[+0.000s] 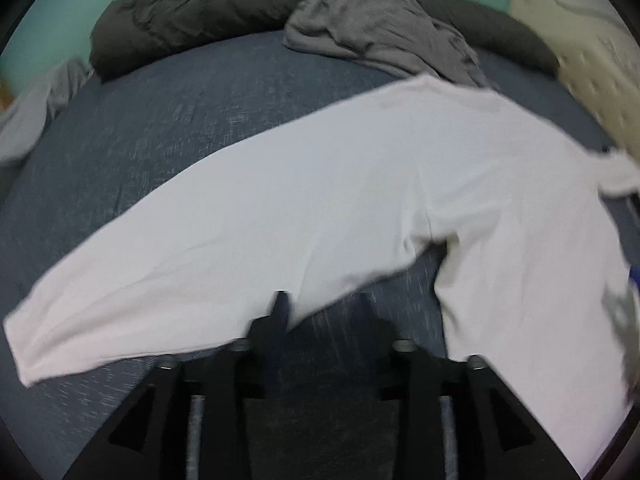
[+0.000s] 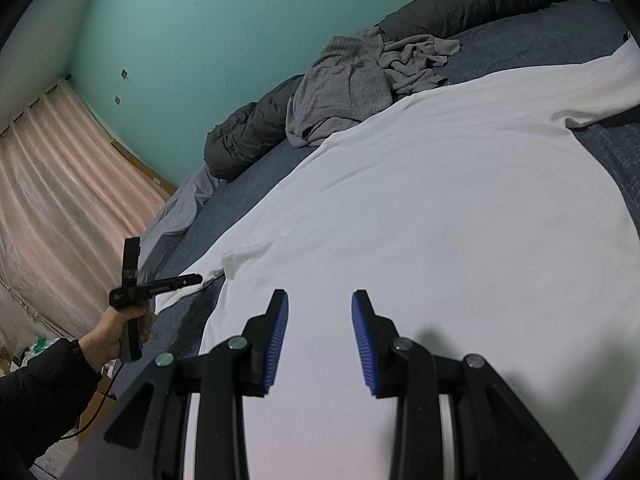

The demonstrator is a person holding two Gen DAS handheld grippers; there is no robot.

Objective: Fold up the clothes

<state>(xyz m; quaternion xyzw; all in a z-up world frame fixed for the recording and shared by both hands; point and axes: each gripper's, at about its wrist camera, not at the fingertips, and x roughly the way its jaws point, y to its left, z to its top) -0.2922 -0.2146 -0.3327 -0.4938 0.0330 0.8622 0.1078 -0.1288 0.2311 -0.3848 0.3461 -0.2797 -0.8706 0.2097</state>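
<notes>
white cloth, thin and soft: the long-sleeved shirt [image 2: 420,216] will be light and floppy, so it will sag and bunch if you lift it in the middle. better to pinch it at an edge, like a cuff, a shoulder or the hem. it lies spread out on the blue bed cover [image 1: 168,132], mostly smooth, with one sleeve stretched out long and a small crease by the armpit. the left gripper [image 1: 320,304] has its fingers apart and sits low at the edge of that sleeve; i cannot tell if it touches. the right gripper [image 2: 320,304] hangs above the shirt's body, fingers apart, holding nothing. a grey garment [image 2: 352,80] lies crumpled near the dark pillows [image 1: 168,20].
</notes>
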